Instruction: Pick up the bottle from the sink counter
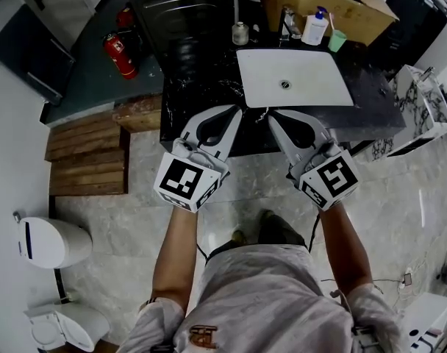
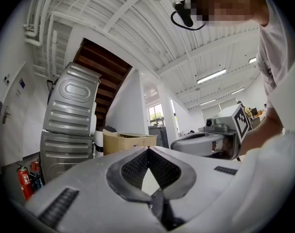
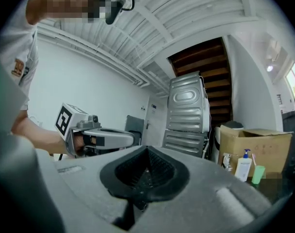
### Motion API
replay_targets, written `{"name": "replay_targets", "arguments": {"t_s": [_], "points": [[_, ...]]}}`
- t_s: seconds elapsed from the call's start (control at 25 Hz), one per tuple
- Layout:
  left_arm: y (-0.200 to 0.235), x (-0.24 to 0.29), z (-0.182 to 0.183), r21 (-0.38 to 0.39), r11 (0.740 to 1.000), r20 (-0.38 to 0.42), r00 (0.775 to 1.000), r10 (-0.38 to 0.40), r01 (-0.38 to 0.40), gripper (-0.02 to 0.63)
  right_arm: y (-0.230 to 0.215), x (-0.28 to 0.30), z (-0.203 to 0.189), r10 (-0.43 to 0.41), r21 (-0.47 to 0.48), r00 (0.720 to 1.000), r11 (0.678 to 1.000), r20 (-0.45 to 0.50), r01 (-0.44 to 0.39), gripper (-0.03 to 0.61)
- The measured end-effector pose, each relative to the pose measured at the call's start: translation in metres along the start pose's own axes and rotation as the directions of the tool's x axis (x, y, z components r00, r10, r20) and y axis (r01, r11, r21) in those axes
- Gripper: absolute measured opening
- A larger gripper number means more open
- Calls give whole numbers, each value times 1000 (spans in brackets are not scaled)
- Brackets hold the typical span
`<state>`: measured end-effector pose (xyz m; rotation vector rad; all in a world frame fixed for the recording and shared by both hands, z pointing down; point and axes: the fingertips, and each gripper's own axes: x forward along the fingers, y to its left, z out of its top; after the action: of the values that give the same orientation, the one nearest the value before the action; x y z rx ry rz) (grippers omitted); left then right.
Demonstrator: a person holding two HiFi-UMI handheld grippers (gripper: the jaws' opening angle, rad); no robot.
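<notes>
On the black sink counter (image 1: 201, 87), behind the white basin (image 1: 295, 77), stand a small clear glass bottle (image 1: 240, 33) and a white pump bottle (image 1: 315, 28) with a blue top. The pump bottle (image 3: 243, 165) also shows at the right of the right gripper view. My left gripper (image 1: 235, 111) and right gripper (image 1: 273, 116) hover side by side at the counter's near edge, well short of both bottles. Both are shut with nothing between their jaws, as the left gripper view (image 2: 148, 149) and right gripper view (image 3: 147, 148) show.
A green cup (image 1: 337, 40) stands beside the pump bottle, in front of a cardboard box (image 1: 334, 2). Stacked grey washing machines (image 1: 187, 13) stand behind the counter's left part. A red fire extinguisher (image 1: 119, 54) and wooden steps (image 1: 87, 157) lie to the left, and a toilet (image 1: 51, 243) lower left.
</notes>
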<state>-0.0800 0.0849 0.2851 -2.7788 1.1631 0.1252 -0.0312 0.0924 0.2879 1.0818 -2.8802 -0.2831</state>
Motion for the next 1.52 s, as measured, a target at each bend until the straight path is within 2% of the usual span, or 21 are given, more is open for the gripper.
{"name": "replay_targets", "arguments": {"t_s": [0.4,0.88,1.2,1.52], "points": [[45,42,-8,6,1000,1,1000,-1,1,0,-44,43,-12,6,1,1000,1000,4,-6,2],[127,148,-36,13,998,-31,998,56,-55,0,-155,115,-42,66,14,998,998,2,-66,2],[171,213,-54,35,994,-85,990,110,-108,2,-224,147,-63,114,53,993,992,7,-114,2],[210,249,-73,49,988,-141,979,149,-144,11,-256,169,-75,147,80,989,986,6,-147,2]]}}
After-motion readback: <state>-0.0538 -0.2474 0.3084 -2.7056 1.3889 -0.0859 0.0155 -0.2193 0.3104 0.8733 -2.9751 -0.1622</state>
